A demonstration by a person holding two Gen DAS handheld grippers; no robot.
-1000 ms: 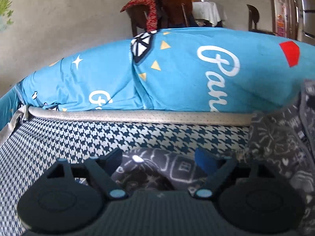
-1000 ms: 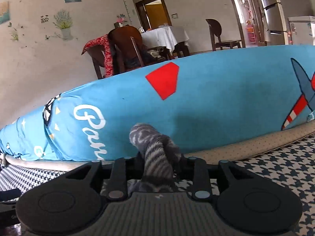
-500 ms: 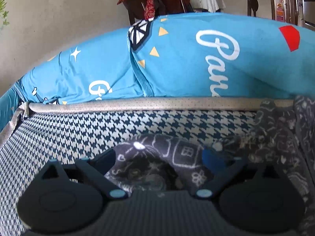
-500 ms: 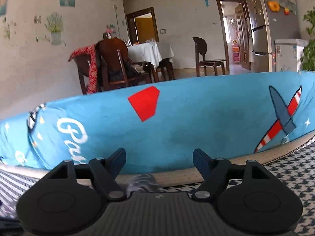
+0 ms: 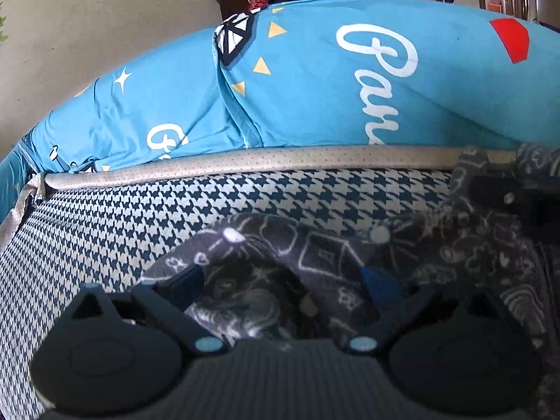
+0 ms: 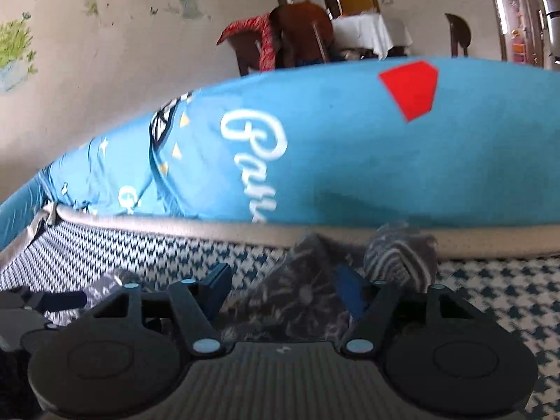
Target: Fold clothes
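Note:
A dark grey garment [image 5: 315,245] with white doodle print lies crumpled on the houndstooth cushion [image 5: 122,227]. My left gripper [image 5: 281,281] stands wide open over its near-left end, cloth lying between the fingers without being pinched. In the right wrist view a fold of the garment [image 6: 308,273] sits between the fingers of my right gripper [image 6: 283,283], whose jaws are closing; a gap still shows beside the left fingertip [image 6: 217,280]. The garment's striped cuff [image 6: 399,255] lies free just beyond the right finger. The right gripper's body [image 5: 525,196] shows on the cloth's far right end.
A big blue printed bolster [image 5: 315,87] runs along the back, behind the cushion's beige piped edge [image 5: 245,161]. The left gripper's finger [image 6: 52,299] shows at the left rim of the right wrist view. Chairs [image 6: 301,35] and a white-clothed table [image 6: 364,31] stand far behind.
The right gripper let go of the striped cuff, opened, and dropped leftward onto a garment fold. The left gripper opened wider and tipped down over the cloth.

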